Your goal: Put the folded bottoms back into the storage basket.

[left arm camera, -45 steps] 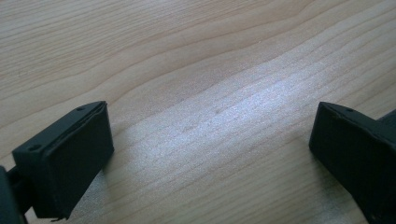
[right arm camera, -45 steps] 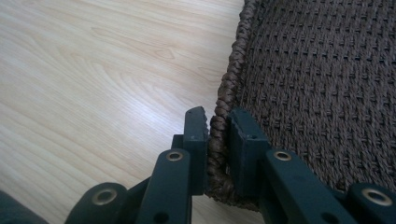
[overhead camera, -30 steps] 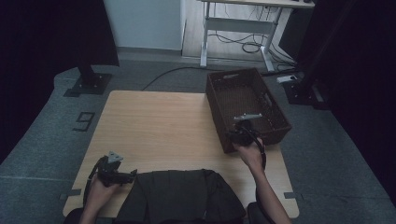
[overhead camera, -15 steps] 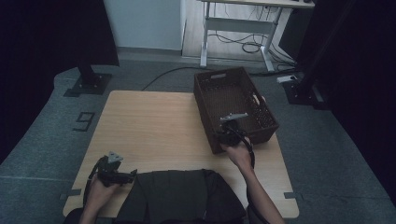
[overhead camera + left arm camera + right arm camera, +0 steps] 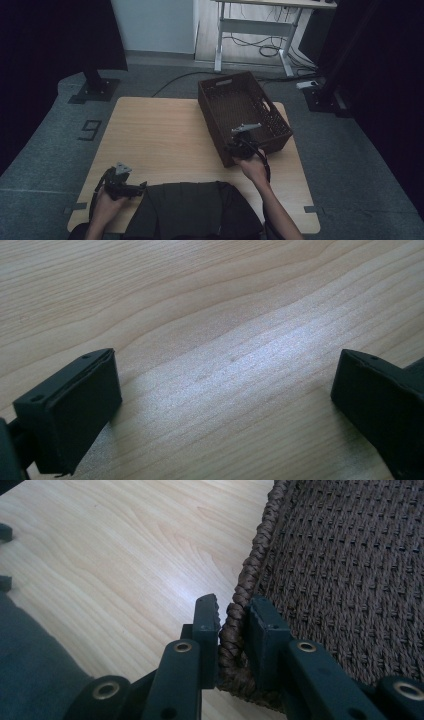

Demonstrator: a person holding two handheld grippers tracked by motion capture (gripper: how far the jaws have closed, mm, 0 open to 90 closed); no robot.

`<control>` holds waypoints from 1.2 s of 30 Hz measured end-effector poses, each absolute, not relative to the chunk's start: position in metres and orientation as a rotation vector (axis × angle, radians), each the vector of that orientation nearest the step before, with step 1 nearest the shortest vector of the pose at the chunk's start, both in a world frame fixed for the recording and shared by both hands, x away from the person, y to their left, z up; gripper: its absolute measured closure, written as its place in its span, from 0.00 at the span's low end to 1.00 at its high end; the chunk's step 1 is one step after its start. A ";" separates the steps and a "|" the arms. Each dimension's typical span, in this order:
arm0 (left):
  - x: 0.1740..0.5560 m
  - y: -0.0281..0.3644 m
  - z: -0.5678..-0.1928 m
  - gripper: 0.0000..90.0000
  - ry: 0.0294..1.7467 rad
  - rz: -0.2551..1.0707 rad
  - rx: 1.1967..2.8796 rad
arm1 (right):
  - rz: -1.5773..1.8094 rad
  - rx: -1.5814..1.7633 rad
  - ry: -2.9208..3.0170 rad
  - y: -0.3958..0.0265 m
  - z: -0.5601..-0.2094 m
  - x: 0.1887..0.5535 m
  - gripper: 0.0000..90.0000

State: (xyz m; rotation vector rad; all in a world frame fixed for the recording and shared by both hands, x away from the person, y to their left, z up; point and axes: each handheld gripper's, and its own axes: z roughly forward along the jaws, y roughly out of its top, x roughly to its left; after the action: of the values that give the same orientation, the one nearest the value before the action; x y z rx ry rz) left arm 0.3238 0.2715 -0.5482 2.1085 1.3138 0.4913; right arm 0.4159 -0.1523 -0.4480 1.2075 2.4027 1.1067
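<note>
Basket of dark brown woven wicker (image 5: 243, 112), rectangular, sits on the far right part of the pale wooden table (image 5: 160, 135). Right gripper (image 5: 231, 615) pinches its braided near rim. Left gripper (image 5: 225, 390), jaws spread, rests near the table's front left edge.

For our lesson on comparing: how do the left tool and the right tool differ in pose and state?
The left tool stands wide open over bare table, holding nothing; the right tool is shut on the basket rim. The left tool sits at the table's near left corner; the right tool is at the basket's near corner. Both have black jaws and are hand-held.
</note>
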 end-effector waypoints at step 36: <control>0.323 0.271 -0.548 0.00 1.312 0.490 2.110 | 1.013 1.419 2.117 -0.248 -0.420 0.401 0.19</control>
State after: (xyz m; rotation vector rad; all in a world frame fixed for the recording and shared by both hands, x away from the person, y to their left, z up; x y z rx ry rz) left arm 0.3227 0.2705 -0.5481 2.1104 1.3115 0.4895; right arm 0.4009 -0.2480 -0.4200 1.4192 2.1167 1.0127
